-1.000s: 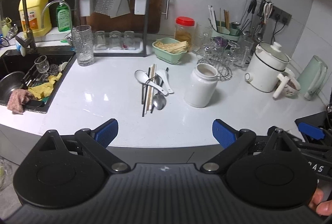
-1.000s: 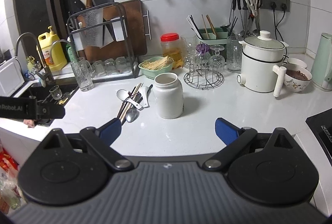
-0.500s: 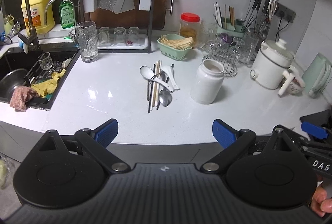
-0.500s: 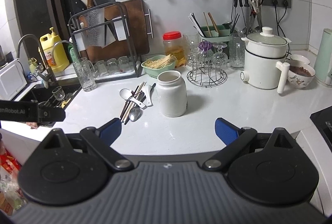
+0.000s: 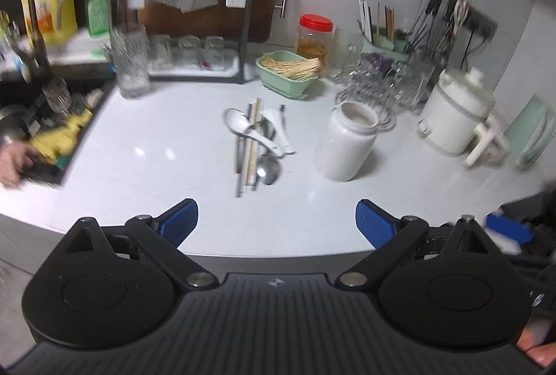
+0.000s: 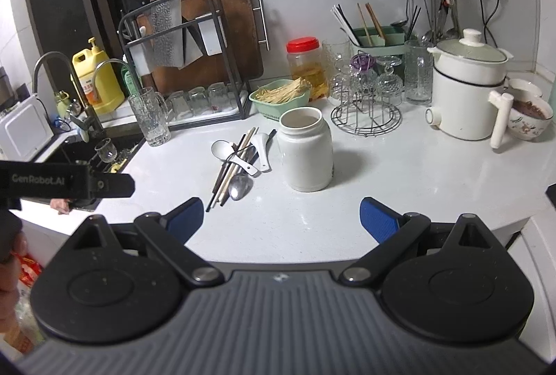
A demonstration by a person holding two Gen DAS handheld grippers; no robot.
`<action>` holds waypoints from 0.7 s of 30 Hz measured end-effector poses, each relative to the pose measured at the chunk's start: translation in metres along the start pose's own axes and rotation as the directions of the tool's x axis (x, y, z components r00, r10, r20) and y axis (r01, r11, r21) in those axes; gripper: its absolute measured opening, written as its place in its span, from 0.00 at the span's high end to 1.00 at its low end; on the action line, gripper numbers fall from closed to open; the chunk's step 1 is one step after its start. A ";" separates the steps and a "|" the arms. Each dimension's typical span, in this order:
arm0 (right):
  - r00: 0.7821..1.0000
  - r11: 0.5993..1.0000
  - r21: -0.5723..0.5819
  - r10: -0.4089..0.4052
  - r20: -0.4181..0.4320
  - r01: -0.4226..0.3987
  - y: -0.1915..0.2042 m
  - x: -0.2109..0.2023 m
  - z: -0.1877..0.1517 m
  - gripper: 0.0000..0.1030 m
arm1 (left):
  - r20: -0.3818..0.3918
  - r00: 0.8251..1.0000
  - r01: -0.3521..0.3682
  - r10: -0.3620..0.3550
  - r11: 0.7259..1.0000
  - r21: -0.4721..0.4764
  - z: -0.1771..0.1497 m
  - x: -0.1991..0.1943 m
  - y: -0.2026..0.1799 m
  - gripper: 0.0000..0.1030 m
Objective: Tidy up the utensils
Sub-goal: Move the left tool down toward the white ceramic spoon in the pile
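Utensils piled left of jar | thin, stiff, slippery; pinch handles mid-length | both my jaws spread, empty

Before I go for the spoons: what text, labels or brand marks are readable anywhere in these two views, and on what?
"GenRobot.AI": white lettering on the black body of the left gripper, seen in the right wrist view.
Yellow detergent jug: orange label with print, too small to read.
Green soap bottle: label blurred, unreadable.
Red-lidded jar, white ceramic jar: no text visible.
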State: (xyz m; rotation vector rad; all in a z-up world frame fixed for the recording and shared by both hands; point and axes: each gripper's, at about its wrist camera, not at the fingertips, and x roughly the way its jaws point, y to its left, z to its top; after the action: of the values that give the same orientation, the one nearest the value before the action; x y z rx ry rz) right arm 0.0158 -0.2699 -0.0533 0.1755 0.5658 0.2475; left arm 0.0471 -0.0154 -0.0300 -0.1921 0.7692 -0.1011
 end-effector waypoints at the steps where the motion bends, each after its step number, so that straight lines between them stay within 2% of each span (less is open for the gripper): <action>1: 1.000 1.000 0.005 0.021 0.001 -0.021 -0.001 0.003 0.002 0.05 | -0.005 1.000 0.026 -0.026 0.999 -0.028 0.003 0.004 0.004 0.04; 3: 0.999 0.999 0.002 0.037 -0.001 -0.037 -0.002 0.009 0.006 0.05 | -0.016 0.999 0.038 -0.039 0.998 -0.056 0.009 0.012 0.008 0.04; 9: 0.999 1.000 -0.005 0.022 -0.034 -0.022 -0.002 0.037 0.015 0.05 | -0.018 1.000 0.004 -0.005 0.999 -0.048 0.024 0.033 0.017 0.04; 15: 0.999 0.999 -0.023 -0.025 -0.048 0.024 -0.004 0.063 0.024 0.04 | -0.067 0.996 0.046 -0.053 0.994 -0.098 0.041 0.065 0.037 0.04; 21: 0.996 1.000 -0.015 -0.022 -0.090 0.021 -0.006 0.095 0.039 0.04 | -0.112 0.992 0.036 -0.053 0.989 -0.147 0.060 0.100 0.054 0.05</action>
State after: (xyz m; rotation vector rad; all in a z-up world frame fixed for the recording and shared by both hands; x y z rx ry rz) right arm 0.1153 -0.2532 -0.0707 0.1448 0.6550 0.2394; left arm 0.1621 0.0298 -0.0673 -0.3434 0.8887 -0.0996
